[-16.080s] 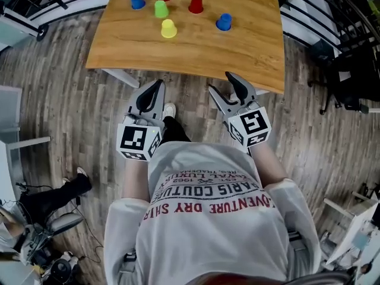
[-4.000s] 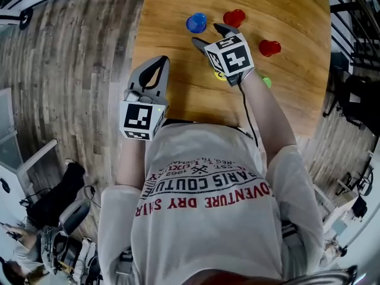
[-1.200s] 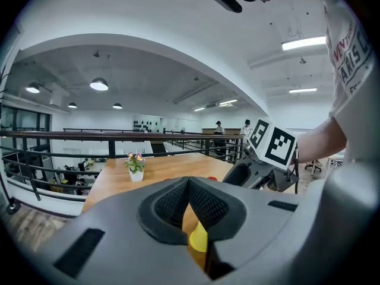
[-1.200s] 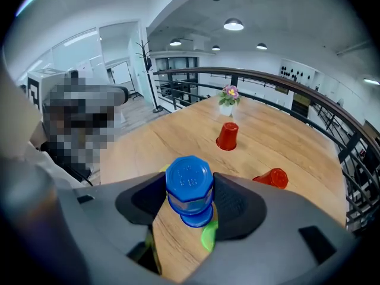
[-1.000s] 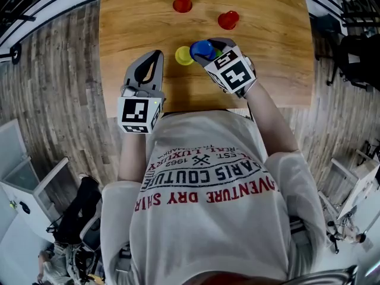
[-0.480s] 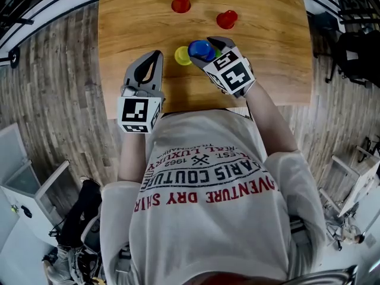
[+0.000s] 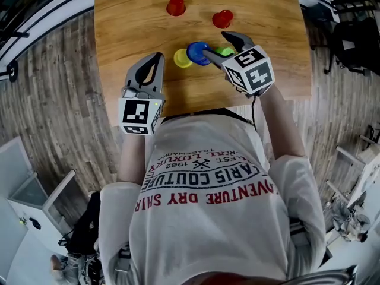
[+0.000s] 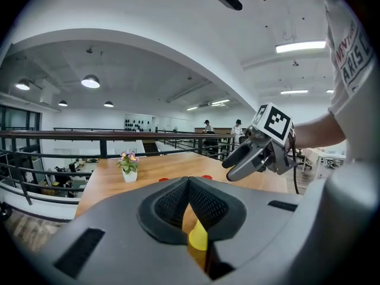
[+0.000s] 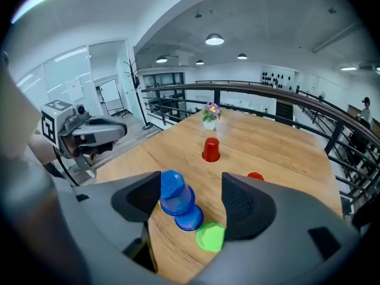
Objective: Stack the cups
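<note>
Jaws of the right gripper (image 7: 217,45) (image 9: 191,186) stand wide apart and have just been opening, pressing on nothing. Between them, seen from the right gripper view, rises the blue stack (image 9: 177,199) (image 7: 198,52): two blue cups, both mouth-down, the upper one seated over the lower. The stack stands on the tabletop (image 7: 130,16), close to the jaw at the picture's left. That jaw seems just clear of it, though the angle makes this hard to judge. A green cup (image 9: 209,237) (image 7: 224,51), also mouth-down, sits just beside the stack, low against the other jaw.

From the head view, the yellow cup (image 7: 181,57) stands inverted just beside the blue stack, on the side toward the left gripper (image 7: 157,57) (image 8: 189,183). That gripper hovers at the near part of the tabletop with its jaws together at the tips and nothing held. In the left gripper view, the yellow cup (image 8: 198,237) shows through the narrow gap below the tips, beyond them.

Farther back, a red cup (image 7: 176,5) (image 9: 211,149) stands mouth-down. A second red cup (image 7: 222,18) (image 9: 255,176) lies well apart from it, partly hidden behind a jaw in the right gripper view. At the far end of the tabletop stands a small flower pot (image 9: 209,114) (image 8: 129,162)
</note>
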A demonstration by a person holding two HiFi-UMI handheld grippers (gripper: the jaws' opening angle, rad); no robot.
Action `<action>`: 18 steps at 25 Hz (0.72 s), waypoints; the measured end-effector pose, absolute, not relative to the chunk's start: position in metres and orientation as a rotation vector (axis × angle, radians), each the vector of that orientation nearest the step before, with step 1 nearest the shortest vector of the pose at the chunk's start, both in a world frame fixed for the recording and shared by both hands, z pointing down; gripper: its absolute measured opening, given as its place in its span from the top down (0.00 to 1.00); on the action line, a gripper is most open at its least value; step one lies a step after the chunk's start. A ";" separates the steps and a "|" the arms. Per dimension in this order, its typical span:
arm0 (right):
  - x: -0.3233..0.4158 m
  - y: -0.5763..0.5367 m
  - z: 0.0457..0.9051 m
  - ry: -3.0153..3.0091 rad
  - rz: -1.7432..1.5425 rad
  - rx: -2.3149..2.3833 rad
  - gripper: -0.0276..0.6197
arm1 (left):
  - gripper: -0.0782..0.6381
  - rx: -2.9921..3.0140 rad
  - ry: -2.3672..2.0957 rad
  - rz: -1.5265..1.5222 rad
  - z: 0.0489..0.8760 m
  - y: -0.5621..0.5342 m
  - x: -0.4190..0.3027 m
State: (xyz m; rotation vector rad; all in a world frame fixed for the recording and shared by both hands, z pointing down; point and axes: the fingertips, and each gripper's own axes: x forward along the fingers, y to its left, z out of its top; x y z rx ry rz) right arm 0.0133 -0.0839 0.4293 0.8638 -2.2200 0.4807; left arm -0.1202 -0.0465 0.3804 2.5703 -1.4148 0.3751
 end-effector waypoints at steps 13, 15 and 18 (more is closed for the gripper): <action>0.049 -0.150 0.430 -2.246 0.397 0.703 0.46 | 0.87 2.401 -1.631 0.370 0.382 -0.066 -0.095; 0.049 -0.161 0.436 -2.244 0.383 0.643 0.46 | 0.87 2.359 -1.673 0.360 0.383 -0.069 -0.094; 0.050 -0.176 0.444 -2.248 0.363 0.563 0.46 | 0.87 2.315 -1.729 0.368 0.384 -0.073 -0.090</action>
